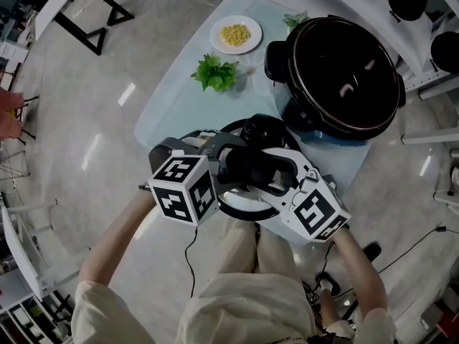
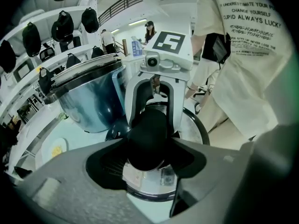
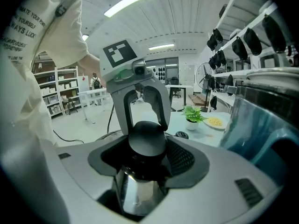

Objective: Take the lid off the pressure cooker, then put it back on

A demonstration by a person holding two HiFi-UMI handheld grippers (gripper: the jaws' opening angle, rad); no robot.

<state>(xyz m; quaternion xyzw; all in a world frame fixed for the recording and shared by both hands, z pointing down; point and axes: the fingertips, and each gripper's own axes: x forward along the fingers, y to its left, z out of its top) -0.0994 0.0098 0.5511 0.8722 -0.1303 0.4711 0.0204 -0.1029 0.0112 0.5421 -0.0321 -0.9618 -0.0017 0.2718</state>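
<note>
I have both tools on the lid [image 1: 235,199], one from each side. The left tool [image 2: 148,141] pinches the black knob [image 2: 149,125] at the lid's middle. In the left gripper view its two jaws sit tight against the knob's flanks. The right tool [image 3: 146,146] grips the same knob from the opposite side, its jaws closed against it in the right gripper view. Each tool's view shows the other tool facing it across the knob, marker cube on top.

In the head view the lid is at lower centre, at the near edge of the worktop [image 1: 179,99] and partly out past that edge. I cannot tell whether it rests on the worktop or hangs just above it. It is off the cooker [image 1: 343,77], which stands open at the upper right with its dark inside showing. The lid's rim lies near the cooker's base, but I see no contact between them.

Further up the worktop, left of the cooker, a white plate [image 1: 236,34] carries something yellow. A small green plant [image 1: 214,72] is just below the plate in the frame, well apart from the lid.
</note>
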